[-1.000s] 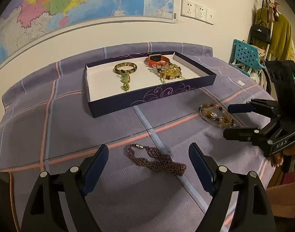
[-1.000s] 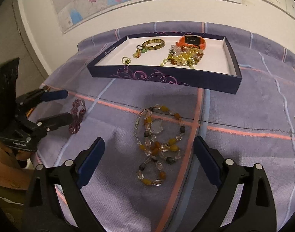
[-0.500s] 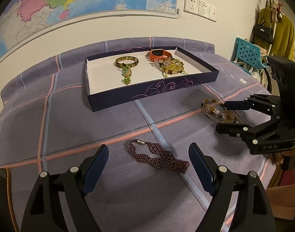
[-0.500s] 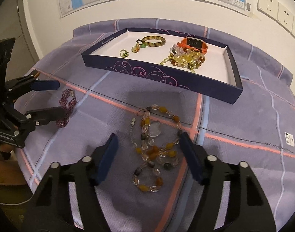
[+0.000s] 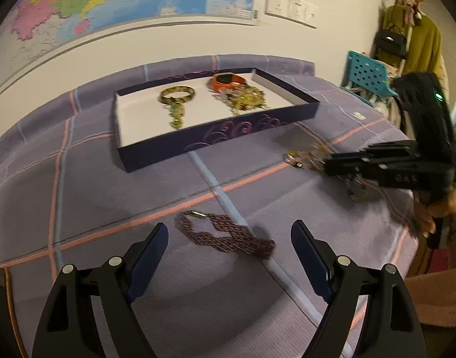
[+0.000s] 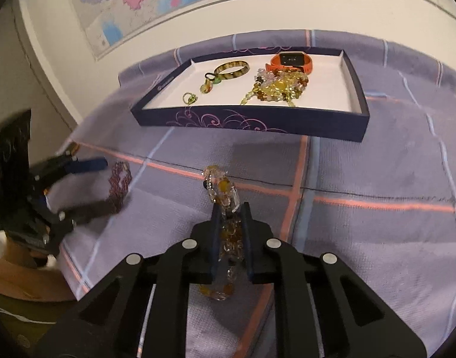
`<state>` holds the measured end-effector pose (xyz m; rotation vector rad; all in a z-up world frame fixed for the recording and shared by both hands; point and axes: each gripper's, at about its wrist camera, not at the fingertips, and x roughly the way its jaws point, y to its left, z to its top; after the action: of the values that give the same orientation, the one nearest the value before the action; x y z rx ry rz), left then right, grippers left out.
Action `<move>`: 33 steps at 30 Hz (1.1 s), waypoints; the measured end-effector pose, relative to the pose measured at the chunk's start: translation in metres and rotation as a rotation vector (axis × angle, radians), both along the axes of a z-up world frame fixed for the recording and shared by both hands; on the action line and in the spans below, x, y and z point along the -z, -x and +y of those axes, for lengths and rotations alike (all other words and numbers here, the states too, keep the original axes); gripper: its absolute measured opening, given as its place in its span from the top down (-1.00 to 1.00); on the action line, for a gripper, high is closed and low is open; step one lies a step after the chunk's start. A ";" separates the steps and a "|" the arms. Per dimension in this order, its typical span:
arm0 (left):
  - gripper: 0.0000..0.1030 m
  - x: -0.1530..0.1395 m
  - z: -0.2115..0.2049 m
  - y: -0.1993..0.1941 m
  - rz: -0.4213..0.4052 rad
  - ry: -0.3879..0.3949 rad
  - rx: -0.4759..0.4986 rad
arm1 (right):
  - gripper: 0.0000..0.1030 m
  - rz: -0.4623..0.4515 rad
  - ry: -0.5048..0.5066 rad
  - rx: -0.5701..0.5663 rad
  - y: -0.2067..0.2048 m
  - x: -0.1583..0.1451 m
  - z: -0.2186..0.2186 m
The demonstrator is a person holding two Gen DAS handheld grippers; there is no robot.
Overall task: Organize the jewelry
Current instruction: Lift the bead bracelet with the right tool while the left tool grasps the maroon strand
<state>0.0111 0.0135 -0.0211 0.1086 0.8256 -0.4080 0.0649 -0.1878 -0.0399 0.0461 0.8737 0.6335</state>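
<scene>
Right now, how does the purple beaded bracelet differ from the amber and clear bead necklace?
The purple beaded bracelet lies free on the bedspread between the open jaws of the left hand-held gripper; the amber and clear bead necklace is pinched in the shut right hand-held gripper. The bracelet's beads are small, dark and tightly woven; the necklace's are larger, mixed and translucent. Neither is in the tray.

The left tool (image 5: 229,240) is held with its jaws spread wide and angled downward, nothing being pressed between the dark blue pads (image 5: 150,249). The right tool (image 6: 231,217) is angled downward too, its pads closed tight, and part of a hand (image 5: 443,205) is seen gripping its handle.
</scene>
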 end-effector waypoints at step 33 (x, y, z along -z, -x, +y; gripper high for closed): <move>0.79 0.006 -0.001 -0.014 0.018 -0.016 -0.011 | 0.20 -0.111 0.183 -0.036 0.013 0.000 0.035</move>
<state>0.0251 0.0125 -0.0269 0.1155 0.8466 -0.3926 0.0521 -0.1523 -0.0394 -0.1686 0.8229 0.5820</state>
